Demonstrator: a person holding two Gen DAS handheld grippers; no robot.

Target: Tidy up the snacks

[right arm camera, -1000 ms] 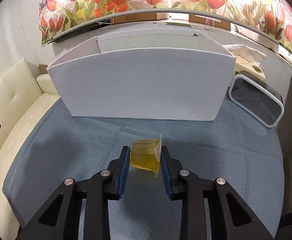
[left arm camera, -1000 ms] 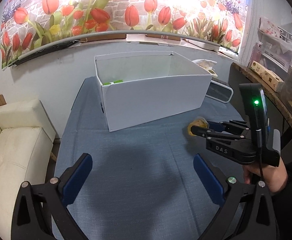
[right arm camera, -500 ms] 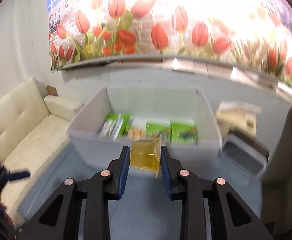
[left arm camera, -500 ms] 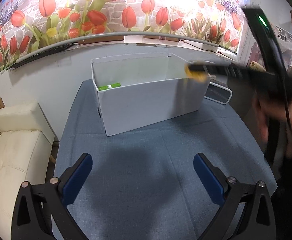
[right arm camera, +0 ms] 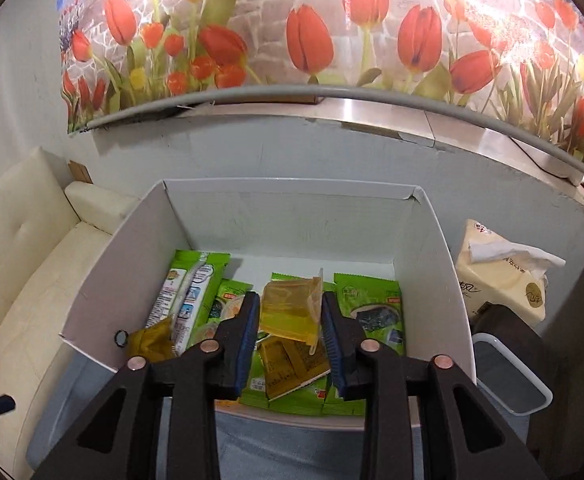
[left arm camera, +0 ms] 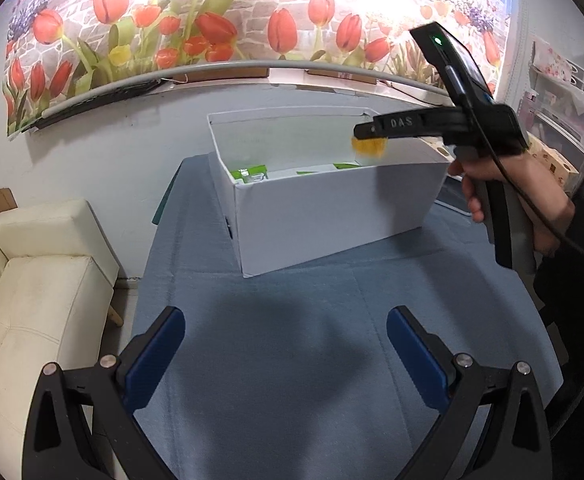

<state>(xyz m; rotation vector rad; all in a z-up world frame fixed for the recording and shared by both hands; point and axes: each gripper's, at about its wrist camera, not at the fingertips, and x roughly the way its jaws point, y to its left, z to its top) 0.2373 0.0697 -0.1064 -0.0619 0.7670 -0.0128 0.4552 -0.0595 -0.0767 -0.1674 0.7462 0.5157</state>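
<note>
A blue-clothed counter (left arm camera: 292,360) carries a white box (left arm camera: 331,216) below tulip wallpaper. The right hand-held gripper (right arm camera: 290,322) clamps an upright yellow jelly cup (right arm camera: 290,312) above the box, foil lid facing right. The left hand-held gripper (left arm camera: 286,350) hovers spread apart, empty.

1 white box (right arm camera: 431,280) on the surface. Yellow jelly cups: 3 visible, i.e. 1 held up over the box (right arm camera: 290,312), 1 at box's left corner (right arm camera: 150,340), 1 lying flat on the packs (right arm camera: 292,364). Green snack packs: approx 5, partly hidden, e.g. long one at left (right arm camera: 190,284) and seaweed pack at right (right arm camera: 375,304). Tissue pack: 1 (right arm camera: 503,280). Grippers: 2, w/ 2 fingers each.
</note>
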